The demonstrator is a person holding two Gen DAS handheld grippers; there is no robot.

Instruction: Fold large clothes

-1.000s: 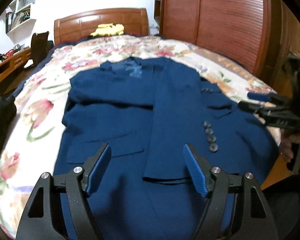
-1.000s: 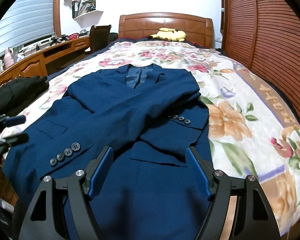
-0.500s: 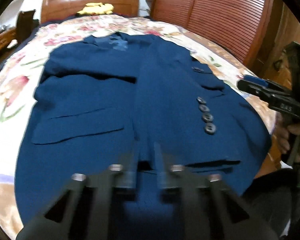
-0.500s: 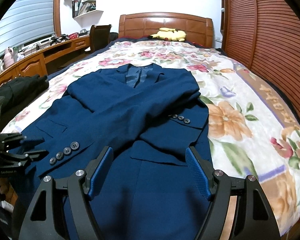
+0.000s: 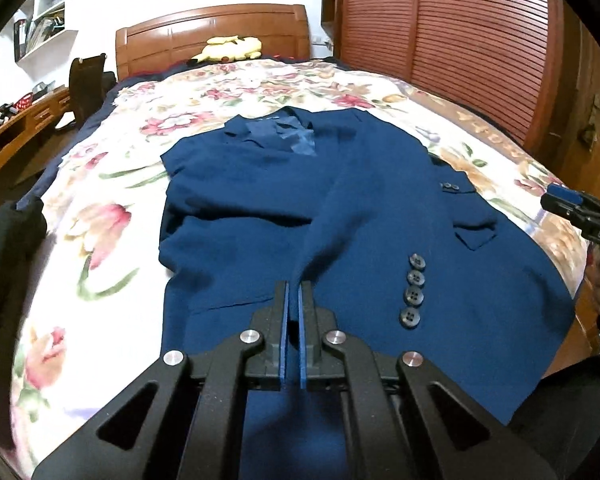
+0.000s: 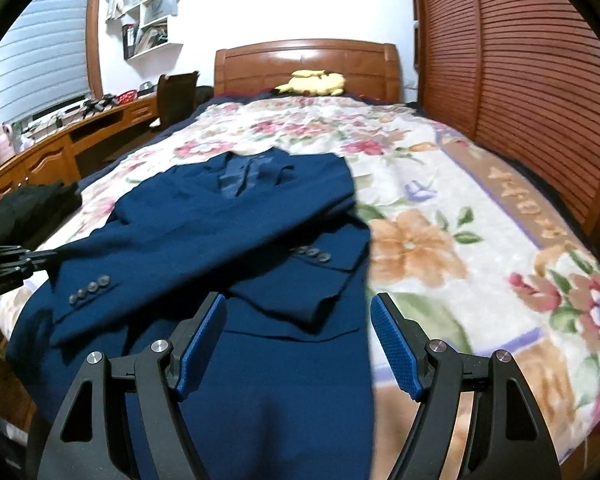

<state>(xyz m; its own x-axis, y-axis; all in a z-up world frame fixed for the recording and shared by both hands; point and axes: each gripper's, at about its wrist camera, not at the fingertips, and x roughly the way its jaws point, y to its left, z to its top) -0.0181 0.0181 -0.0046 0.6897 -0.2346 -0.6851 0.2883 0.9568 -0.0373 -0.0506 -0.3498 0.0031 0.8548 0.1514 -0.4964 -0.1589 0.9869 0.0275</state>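
A navy blue suit jacket (image 5: 340, 208) lies face up on the flowered bedspread (image 5: 112, 216), both sleeves folded across its front. My left gripper (image 5: 293, 286) is shut on the jacket's cloth near the lower hem, by the sleeve cuff with its buttons (image 5: 414, 292). In the right wrist view the jacket (image 6: 236, 240) lies ahead and my right gripper (image 6: 298, 312) is open and empty above its lower right part. The right gripper also shows in the left wrist view (image 5: 576, 210), at the bed's right edge. The left gripper shows at the far left in the right wrist view (image 6: 40, 258).
A yellow plush toy (image 6: 312, 82) lies by the wooden headboard (image 6: 304, 64). A slatted wooden wardrobe (image 6: 512, 80) runs along the right. A wooden desk (image 6: 60, 148) and a chair (image 6: 178, 94) stand on the left. A black garment (image 6: 32, 208) lies at the bed's left edge.
My left gripper went from open to shut on the jacket near the hem and tilted up. My right gripper moved down and nearer to the jacket, still open.
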